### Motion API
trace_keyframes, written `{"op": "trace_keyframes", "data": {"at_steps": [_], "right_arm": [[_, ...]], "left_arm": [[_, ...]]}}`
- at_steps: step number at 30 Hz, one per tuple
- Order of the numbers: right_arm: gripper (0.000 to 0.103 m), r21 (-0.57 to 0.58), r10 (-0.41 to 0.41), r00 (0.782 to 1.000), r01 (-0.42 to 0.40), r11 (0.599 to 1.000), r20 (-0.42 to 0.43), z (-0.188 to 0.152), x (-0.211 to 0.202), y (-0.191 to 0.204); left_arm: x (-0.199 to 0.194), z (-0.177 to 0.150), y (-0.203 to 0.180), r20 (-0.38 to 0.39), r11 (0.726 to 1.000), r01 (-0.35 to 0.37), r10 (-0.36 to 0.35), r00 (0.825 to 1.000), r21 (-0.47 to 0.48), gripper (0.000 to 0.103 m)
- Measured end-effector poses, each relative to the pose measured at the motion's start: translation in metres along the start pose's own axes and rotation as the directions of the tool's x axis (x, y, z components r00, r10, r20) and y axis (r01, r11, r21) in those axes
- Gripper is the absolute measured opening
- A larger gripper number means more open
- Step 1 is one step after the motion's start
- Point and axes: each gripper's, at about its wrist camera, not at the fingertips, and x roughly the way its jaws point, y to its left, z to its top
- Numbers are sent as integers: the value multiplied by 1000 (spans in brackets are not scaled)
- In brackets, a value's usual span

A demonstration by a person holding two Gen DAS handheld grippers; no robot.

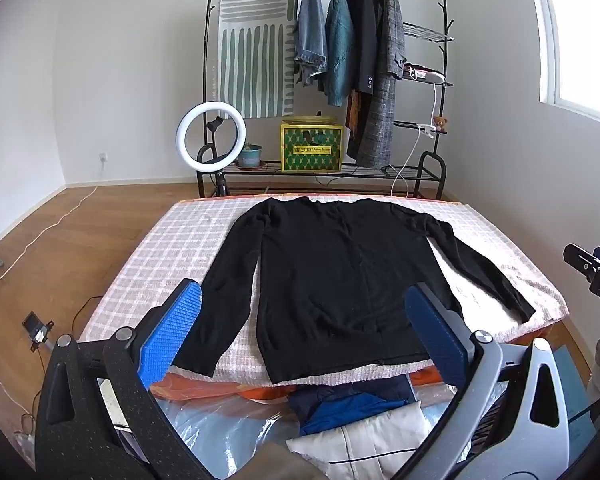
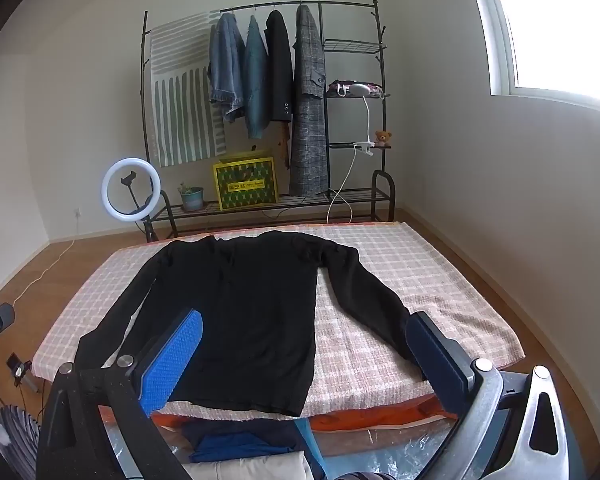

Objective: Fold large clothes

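Checked bedding [image 1: 204, 224] carried a black long-sleeved sweater [image 1: 332, 280] spread flat to its near edge; left gripper [image 1: 300, 336] and right gripper [image 2: 304, 356] hovered open-jawed, empty, best pinching cuffs first.

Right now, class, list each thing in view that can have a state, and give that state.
Sweater: spread flat on the table, sleeves out, unfolded.
Left gripper: open, empty, above the hem.
Right gripper: open, empty.
Ring light: lit.
Coats: hanging on the rack.
Table cover: laid flat.
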Motion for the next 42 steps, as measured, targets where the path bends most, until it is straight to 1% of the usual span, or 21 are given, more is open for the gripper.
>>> {"op": "trace_keyframes", "data": {"at_steps": [19,42], "right_arm": [[103,3,6,1000,-6,1000,1,0,-1,2],[103,9,13,1000,-13,1000,-6,0,-1,3]], "left_arm": [[-4,7,1,10,1000,-9,9,1000,0,103],[-3,4,0,12,1000,-11,11,1000,1,103]]}}
